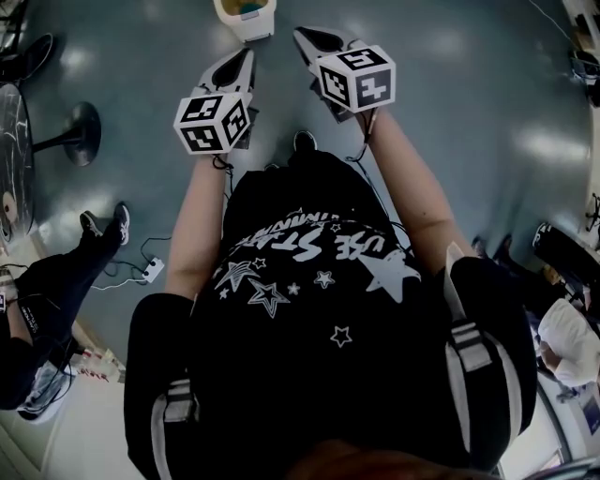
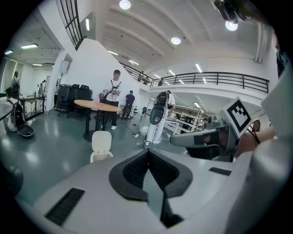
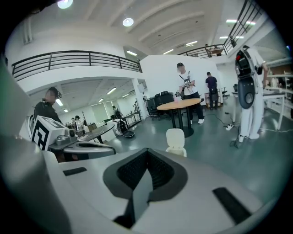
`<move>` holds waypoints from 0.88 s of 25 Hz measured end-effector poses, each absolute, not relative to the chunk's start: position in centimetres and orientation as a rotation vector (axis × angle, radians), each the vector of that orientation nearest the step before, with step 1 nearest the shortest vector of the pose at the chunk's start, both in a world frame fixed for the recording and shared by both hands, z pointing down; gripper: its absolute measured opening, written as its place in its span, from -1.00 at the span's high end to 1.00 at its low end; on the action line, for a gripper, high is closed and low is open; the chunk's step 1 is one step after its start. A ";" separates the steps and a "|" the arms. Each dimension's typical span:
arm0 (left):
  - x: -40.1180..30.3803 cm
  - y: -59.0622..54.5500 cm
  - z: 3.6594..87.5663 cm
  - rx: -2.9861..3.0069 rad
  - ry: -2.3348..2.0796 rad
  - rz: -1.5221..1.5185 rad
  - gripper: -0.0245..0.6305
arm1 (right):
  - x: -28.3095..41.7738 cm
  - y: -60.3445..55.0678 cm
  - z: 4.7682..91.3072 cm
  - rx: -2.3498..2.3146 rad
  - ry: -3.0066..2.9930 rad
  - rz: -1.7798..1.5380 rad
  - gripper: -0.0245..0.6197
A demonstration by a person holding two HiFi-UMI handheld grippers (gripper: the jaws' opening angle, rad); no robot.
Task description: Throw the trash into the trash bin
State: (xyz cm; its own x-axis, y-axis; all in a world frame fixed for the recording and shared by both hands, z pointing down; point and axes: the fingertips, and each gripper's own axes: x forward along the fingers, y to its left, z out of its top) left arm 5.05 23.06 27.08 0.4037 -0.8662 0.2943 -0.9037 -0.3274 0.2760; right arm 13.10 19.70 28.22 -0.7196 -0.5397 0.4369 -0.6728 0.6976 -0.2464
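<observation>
A: So, nearest first: is anything in the claws?

B: No. The left claw (image 1: 242, 64) and the right claw (image 1: 314, 42) each have their jaws pressed together, with nothing between them.

A: And the trash?

B: None shows in any view. The trash bin (image 1: 246, 17) stands on the floor ahead of both tips, lid up, and is apart from them. I'd judge that either the drop is done or nothing has been picked up yet; I cannot tell which.
</observation>
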 end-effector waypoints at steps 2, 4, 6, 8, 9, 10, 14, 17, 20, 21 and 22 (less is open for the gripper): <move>5.0 23.7 26.6 2.282 -1.509 0.125 0.89 | 13.1 20.3 27.7 0.958 -2.575 0.546 0.90; 4.4 24.3 26.3 2.288 -1.506 0.115 0.89 | 12.8 20.9 27.5 0.966 -2.572 0.524 0.90; 3.4 25.1 26.3 2.286 -1.509 0.107 0.89 | 12.3 21.8 27.6 0.977 -2.568 0.515 0.90; 2.9 25.8 26.2 2.284 -1.512 0.100 0.89 | 12.0 22.6 27.5 0.980 -2.565 0.512 0.90; 2.9 26.1 26.0 2.285 -1.513 0.094 0.89 | 12.0 22.9 27.4 0.978 -2.564 0.505 0.90; 2.9 26.2 25.9 2.286 -1.515 0.088 0.89 | 12.0 23.1 27.4 0.977 -2.564 0.497 0.90; 2.7 26.6 25.9 2.296 -1.519 0.069 0.89 | 11.7 23.1 27.4 0.984 -2.565 0.472 0.90; 3.0 26.0 25.3 2.305 -1.530 0.057 0.89 | 11.8 22.4 26.9 0.986 -2.573 0.454 0.90; 4.5 24.2 24.4 2.312 -1.546 0.054 0.89 | 13.3 20.6 26.1 0.987 -2.584 0.440 0.90; 5.0 23.5 24.1 2.313 -1.552 0.056 0.89 | 13.9 20.0 25.9 0.987 -2.587 0.438 0.90; 5.5 22.9 23.9 2.315 -1.558 0.057 0.89 | 14.4 19.4 25.8 0.987 -2.590 0.437 0.90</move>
State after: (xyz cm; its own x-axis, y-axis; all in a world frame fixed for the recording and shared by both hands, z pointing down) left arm 5.49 22.93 23.93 0.3951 -0.8907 0.2247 -0.9048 -0.3350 0.2629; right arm 14.37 19.41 25.79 -0.7035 -0.5802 0.4104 -0.6827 0.7121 -0.1637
